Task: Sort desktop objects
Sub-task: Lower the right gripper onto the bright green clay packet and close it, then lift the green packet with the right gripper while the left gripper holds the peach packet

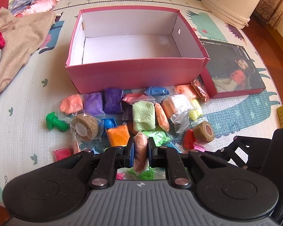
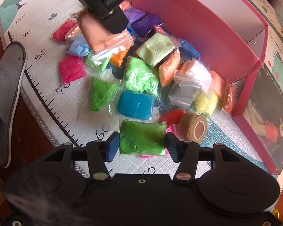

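Observation:
An open pink box (image 1: 137, 75) with a white inside stands on the play mat; its wall also shows in the right wrist view (image 2: 194, 24). Several bagged clay lumps lie in front of it. My left gripper (image 1: 141, 146) is shut on a peach clay bag (image 1: 140, 148), also seen from the right wrist view (image 2: 101, 35), held above the pile. My right gripper (image 2: 142, 144) has its blue pads against both sides of a green clay bag (image 2: 141, 140) on the mat.
The box lid (image 1: 234, 71) lies right of the box. Tan tape rolls (image 1: 85, 127) (image 2: 195, 129), a green toy bolt (image 1: 55, 122), cloth (image 1: 15, 43) at left, a white bucket (image 1: 234, 1) at far right, a grey slipper (image 2: 7, 94).

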Tool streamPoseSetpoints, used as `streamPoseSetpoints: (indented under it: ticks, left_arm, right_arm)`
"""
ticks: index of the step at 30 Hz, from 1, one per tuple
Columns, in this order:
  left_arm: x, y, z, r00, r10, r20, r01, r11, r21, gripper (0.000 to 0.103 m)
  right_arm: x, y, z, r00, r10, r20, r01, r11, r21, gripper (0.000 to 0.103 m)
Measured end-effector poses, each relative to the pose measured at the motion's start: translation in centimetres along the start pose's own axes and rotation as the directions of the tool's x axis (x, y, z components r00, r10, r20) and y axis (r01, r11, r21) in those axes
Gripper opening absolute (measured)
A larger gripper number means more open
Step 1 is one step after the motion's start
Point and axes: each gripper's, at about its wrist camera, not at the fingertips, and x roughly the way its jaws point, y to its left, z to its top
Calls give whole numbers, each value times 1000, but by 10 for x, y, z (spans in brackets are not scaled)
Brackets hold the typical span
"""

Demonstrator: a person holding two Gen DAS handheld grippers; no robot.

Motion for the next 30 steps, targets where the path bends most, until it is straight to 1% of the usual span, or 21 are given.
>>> streamPoseSetpoints:
  ticks: [5,6,9,12,14,18,20,24,25,26,27,28,29,30]
  left_arm:
    - [-13,2,5,999,-6,33,6,1000,-10,13]
    - [-15,3,6,999,-5,39,6,1000,-14,13]
    - [-20,8,6,999,-7,46,8,1000,-24,13]
    - [-8,11,-2,996,-82,-21,81,996,-47,13]
    - [11,9,-17,990,-99,-98,95,995,-41,13]
    - [41,5,-48,977,-94,-193,86,995,-51,14]
    - [48,6,-54,972,-109,-206,95,993,-75,14]
    - [49,8,-51,976,-96,-193,83,994,-76,14]
    - [49,10,-49,975,-95,-199,82,994,-76,14]
    - [50,10,-50,969,-103,-226,92,994,-59,14]
    - [50,9,-51,961,-111,-253,104,994,-38,18]
    - [51,7,-54,952,-121,-281,125,992,-2,25]
    - [52,4,-58,945,-118,-305,134,990,32,51]
    - [54,1,-65,941,-100,-323,131,989,74,69]
  right_arm:
    - [-6,-2,-1,1000,-7,27,6,999,34,53]
    - [-16,-7,3,999,-7,32,6,999,43,53]
    - [-25,-16,2,999,-9,44,5,997,74,53]
    - [-33,-31,2,999,-4,53,-3,992,125,53]
    - [-38,-41,5,998,-7,57,-1,990,142,53]
    - [-44,-59,9,998,-24,55,15,987,160,53]
    - [-45,-67,13,998,-31,60,21,987,162,53]
    - [-48,-78,20,997,-16,75,3,985,172,53]
    - [-51,-80,22,997,-8,82,-6,986,166,53]
    - [-53,-82,24,996,-2,87,-12,987,160,53]
    - [-57,-85,28,995,7,96,-22,988,154,53]
    - [-60,-89,31,994,14,106,-31,988,155,53]
    - [-64,-93,34,993,21,116,-39,987,156,53]
    - [-68,-96,38,992,19,123,-37,988,147,53]
